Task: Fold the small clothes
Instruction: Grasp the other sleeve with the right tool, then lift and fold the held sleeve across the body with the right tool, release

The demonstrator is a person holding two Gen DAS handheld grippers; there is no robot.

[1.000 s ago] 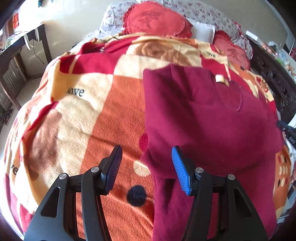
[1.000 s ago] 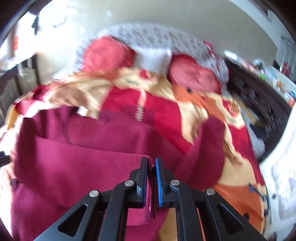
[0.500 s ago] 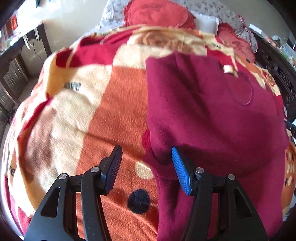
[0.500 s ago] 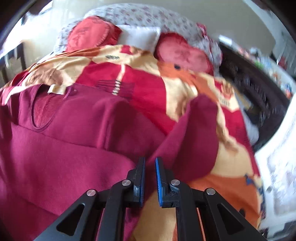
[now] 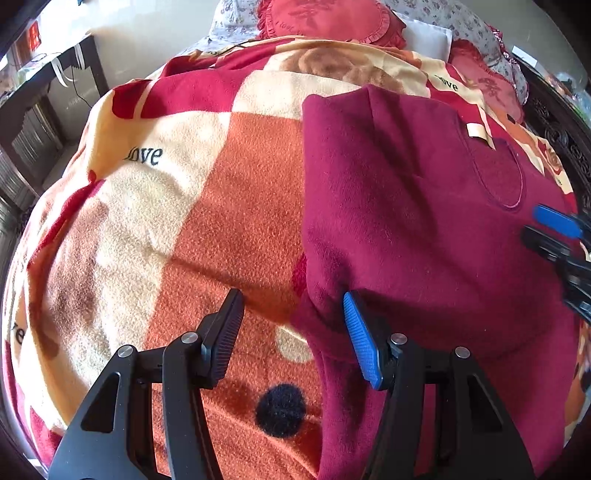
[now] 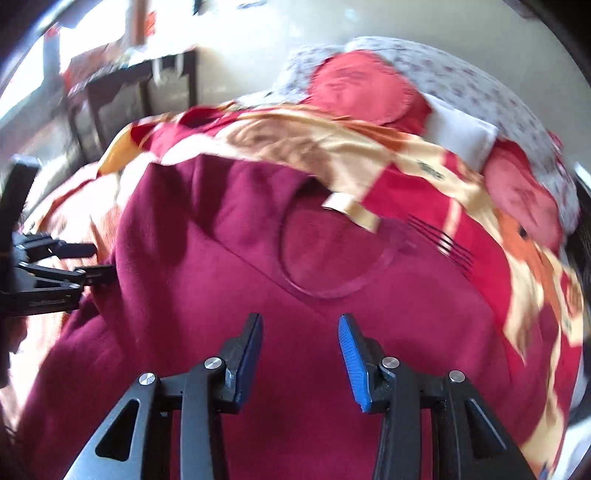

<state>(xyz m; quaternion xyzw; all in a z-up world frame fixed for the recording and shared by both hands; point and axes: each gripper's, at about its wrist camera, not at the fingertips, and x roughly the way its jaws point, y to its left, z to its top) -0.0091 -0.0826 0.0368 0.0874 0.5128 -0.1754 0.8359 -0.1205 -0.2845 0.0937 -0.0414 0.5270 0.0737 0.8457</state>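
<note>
A dark red sweater (image 5: pixel 406 221) lies on the bed, its neckline (image 5: pixel 498 181) and a cream label (image 5: pixel 476 131) toward the pillows; it also shows in the right wrist view (image 6: pixel 229 280). My left gripper (image 5: pixel 291 332) is open and empty, its jaws standing either side of the sweater's left folded edge. My right gripper (image 6: pixel 301 350) is open and empty, just above the sweater's middle below the neckline (image 6: pixel 332 251). It also shows at the right edge of the left wrist view (image 5: pixel 554 232). The left gripper shows at the left of the right wrist view (image 6: pixel 85 262).
The sweater rests on an orange, red and cream blanket (image 5: pixel 166 221) covering the bed. Red round cushions (image 5: pixel 325 14) and a white pillow (image 5: pixel 428 37) lie at the head. A dark desk (image 5: pixel 44 85) stands left; dark carved furniture (image 5: pixel 554 122) stands right.
My right gripper let go of the sweater fabric, opened, and swung left over the sweater's middle. My left gripper stayed open at the sweater's left edge with little movement.
</note>
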